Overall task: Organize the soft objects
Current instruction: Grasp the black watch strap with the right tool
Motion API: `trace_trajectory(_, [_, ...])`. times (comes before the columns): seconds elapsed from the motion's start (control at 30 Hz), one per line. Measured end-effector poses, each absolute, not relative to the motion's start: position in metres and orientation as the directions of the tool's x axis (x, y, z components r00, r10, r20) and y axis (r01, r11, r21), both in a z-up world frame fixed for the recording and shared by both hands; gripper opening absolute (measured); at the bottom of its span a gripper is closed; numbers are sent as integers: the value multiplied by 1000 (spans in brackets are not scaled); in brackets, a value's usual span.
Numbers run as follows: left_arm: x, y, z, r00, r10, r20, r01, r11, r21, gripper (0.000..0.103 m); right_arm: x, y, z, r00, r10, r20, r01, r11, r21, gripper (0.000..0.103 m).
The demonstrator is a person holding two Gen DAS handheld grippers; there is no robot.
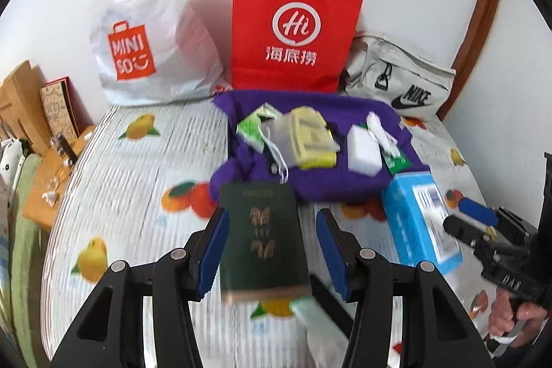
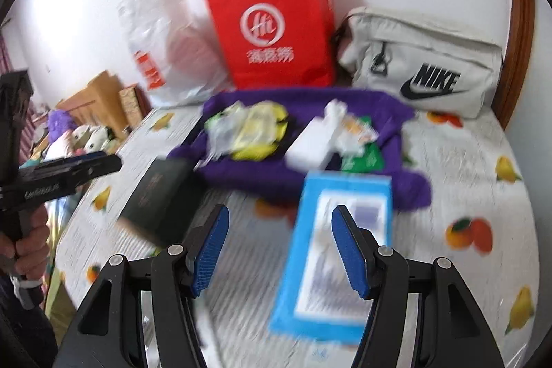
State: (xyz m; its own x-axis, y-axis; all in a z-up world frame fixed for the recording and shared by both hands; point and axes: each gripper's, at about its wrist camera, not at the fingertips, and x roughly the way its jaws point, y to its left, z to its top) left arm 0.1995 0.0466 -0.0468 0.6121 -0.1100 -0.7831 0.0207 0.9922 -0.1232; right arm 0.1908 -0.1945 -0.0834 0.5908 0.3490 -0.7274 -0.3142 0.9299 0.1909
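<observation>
Purple cloth [image 1: 345,181] lies spread on the bed [image 1: 131,181], ahead of both hand-held grippers, with small things piled on it: yellow sponge pack [image 1: 312,140], white block [image 1: 364,149], green packets [image 1: 253,130]. Left hand-held gripper [image 1: 272,250] has jaws partly apart; dark green booklet [image 1: 264,240] lies between them, pads not pressing it in the left wrist view. Right hand-held gripper [image 2: 279,247] also partly open; blue box [image 2: 336,250] sits under and between its fingers, right pad overlapping it, contact unclear from blur. Left view is sharp: reads MINISO on white plastic bag [image 1: 148,23] and shows the right hand [image 1: 517,316] on its handle at far right. Right view is blurred but shows the Nike pouch [image 2: 424,64] whole, plush toys [image 2: 86,133] at far left, and the booklet beside the other gripper. Red paper bag [image 1: 293,26] stands behind the cloth against the wall in both.
</observation>
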Motion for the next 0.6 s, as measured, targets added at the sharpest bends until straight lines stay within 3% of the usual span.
trace_trajectory(0.1, [183,49,-55,599,-114,-793,7,991,-137,50,166,-184,-90,581,365,-728,-347,920,184,59])
trace_trajectory(0.37, [147,61,-72,587,-95,-804,-20,991,-132,50,126,-150,-117,517,411,-751,-431,883,186,35])
trace_trajectory(0.6, [129,71,-94,572,-138,-809,-14,984,-178,50,126,-125,-143,476,411,-778,-477,863,164,33])
